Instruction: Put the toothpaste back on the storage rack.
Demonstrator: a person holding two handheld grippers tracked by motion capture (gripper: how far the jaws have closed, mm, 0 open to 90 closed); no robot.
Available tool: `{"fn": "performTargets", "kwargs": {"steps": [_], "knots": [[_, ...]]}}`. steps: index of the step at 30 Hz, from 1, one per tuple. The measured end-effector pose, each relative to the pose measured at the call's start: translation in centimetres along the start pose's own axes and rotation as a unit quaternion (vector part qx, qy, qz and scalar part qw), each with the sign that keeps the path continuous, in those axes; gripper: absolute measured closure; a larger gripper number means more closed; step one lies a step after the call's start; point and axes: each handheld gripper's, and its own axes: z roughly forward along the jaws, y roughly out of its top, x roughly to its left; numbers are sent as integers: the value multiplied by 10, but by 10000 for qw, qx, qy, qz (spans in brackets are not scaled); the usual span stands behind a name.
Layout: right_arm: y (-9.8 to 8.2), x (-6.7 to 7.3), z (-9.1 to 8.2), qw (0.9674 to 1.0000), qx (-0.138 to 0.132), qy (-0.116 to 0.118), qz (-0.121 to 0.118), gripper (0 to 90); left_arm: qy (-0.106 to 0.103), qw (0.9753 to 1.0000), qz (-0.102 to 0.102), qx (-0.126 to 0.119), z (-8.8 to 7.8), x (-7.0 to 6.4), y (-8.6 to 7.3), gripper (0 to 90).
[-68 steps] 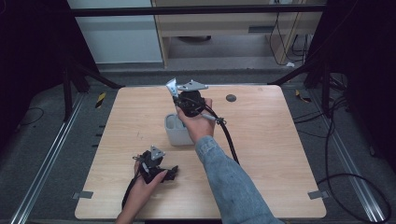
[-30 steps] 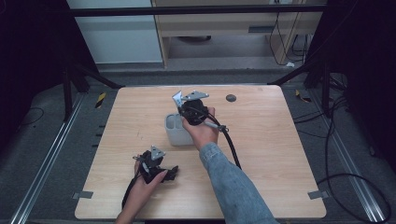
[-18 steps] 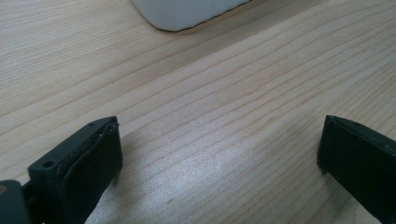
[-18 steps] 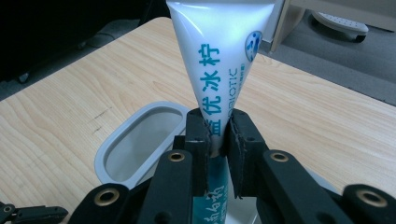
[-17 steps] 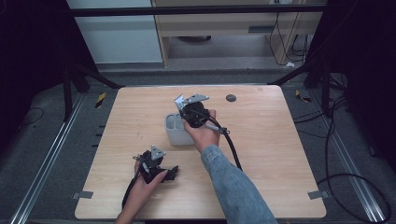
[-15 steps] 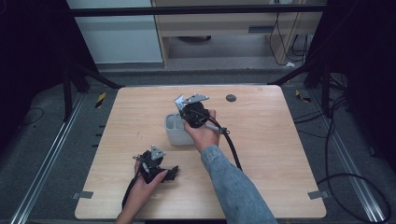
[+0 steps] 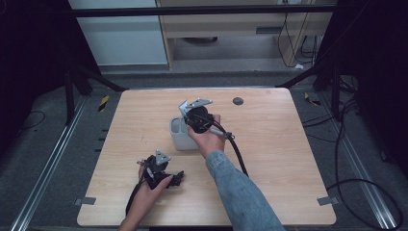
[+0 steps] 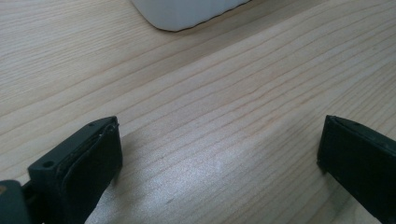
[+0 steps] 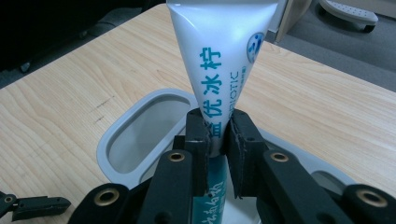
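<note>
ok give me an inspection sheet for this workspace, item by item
surface: light wooden table, a few faint dark marks left of the holder.
job's things: white toothpaste tube with teal print, pinched near its lower end; grey holder with oval compartments right beneath it.
clutter: small dark round disc near the far edge.
grippers: right gripper shut on the toothpaste tube above the holder; left gripper open, low over bare wood, nothing between its jaws.
cables: black cable trails from the right gripper across the table; more loose cables on the floor at right.
surroundings: dark floor, metal rails, black frame legs, pale cabinet behind.
</note>
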Motion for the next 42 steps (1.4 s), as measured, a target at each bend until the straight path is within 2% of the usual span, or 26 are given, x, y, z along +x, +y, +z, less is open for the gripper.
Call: {"fn": "performTargets", "kwargs": {"steps": [10, 17, 36, 42], "knots": [[2, 1, 0, 10000, 67, 12, -39, 789, -1, 10000, 0, -2, 0, 0, 0, 0], [8, 2, 5, 9998, 209, -15, -17, 785, 0, 10000, 2, 0, 0, 0, 0, 0], [9, 5, 8, 9997, 222, 54, -30, 769, -4, 10000, 4, -1, 0, 0, 0, 0], [10, 3, 7, 9997, 239, 67, -4, 728, -5, 10000, 2, -2, 0, 0, 0, 0]]}}
